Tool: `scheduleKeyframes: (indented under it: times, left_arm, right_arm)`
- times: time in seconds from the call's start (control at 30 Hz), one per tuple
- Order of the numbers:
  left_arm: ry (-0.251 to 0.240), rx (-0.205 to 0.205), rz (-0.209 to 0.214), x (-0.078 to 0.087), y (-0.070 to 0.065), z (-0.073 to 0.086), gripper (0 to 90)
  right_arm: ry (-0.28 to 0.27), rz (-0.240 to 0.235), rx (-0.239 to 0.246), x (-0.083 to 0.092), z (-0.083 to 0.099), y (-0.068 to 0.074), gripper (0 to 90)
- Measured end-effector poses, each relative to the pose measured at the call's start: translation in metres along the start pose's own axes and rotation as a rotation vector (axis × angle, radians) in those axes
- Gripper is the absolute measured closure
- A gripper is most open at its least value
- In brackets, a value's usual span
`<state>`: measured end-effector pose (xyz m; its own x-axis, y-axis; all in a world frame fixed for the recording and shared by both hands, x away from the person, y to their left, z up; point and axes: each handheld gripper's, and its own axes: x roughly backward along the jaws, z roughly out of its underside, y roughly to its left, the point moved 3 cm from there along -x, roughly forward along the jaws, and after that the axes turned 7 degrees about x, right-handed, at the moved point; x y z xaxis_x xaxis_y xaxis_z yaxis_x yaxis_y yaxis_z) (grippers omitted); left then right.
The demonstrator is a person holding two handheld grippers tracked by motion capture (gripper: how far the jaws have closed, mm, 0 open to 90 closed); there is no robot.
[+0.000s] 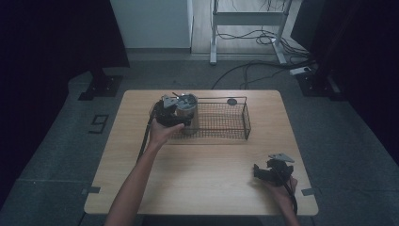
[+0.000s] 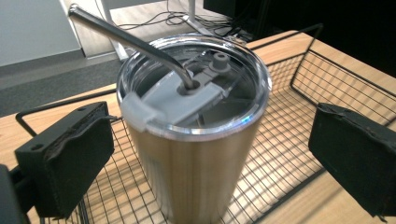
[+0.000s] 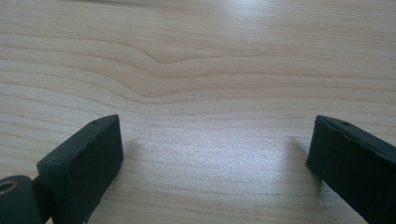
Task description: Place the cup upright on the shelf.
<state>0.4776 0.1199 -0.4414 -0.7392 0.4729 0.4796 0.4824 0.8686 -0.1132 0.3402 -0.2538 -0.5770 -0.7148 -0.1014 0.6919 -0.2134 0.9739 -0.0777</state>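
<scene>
At the wire basket's (image 1: 221, 121) left end stands an unlabelled steel tumbler (image 2: 196, 154) between the left gripper's (image 2: 210, 163) spread jaws; right gripper (image 3: 215, 163), jaws spread, over pale wooden table (image 1: 207, 174).

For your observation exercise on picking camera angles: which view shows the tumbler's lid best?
The left gripper view: the clear lid sits close and sharp on the steel tumbler, with its grey slider and bent metal straw plain. The high view shows it small and dim in the wire basket. The right gripper view faces bare table.
</scene>
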Motion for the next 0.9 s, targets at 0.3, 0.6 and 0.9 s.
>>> scheduleKeyframes:
  times: [0.3, 0.6, 0.9]
  left_arm:
    - [-0.008, 0.007, 0.035, 0.023, 0.000, 0.010, 1.7]
    - [0.001, 0.033, 0.083, 0.040, 0.002, 0.034, 3.0]
    - [0.021, 0.022, 0.125, 0.065, -0.006, 0.055, 5.5]
  right_arm:
    - [0.002, 0.000, -0.001, 0.000, 0.000, 0.000, 3.0]
    - [0.001, 0.000, -0.003, 0.000, 0.000, 0.000, 2.9]
    - [0.001, 0.000, -0.001, 0.000, 0.000, 0.000, 2.9]
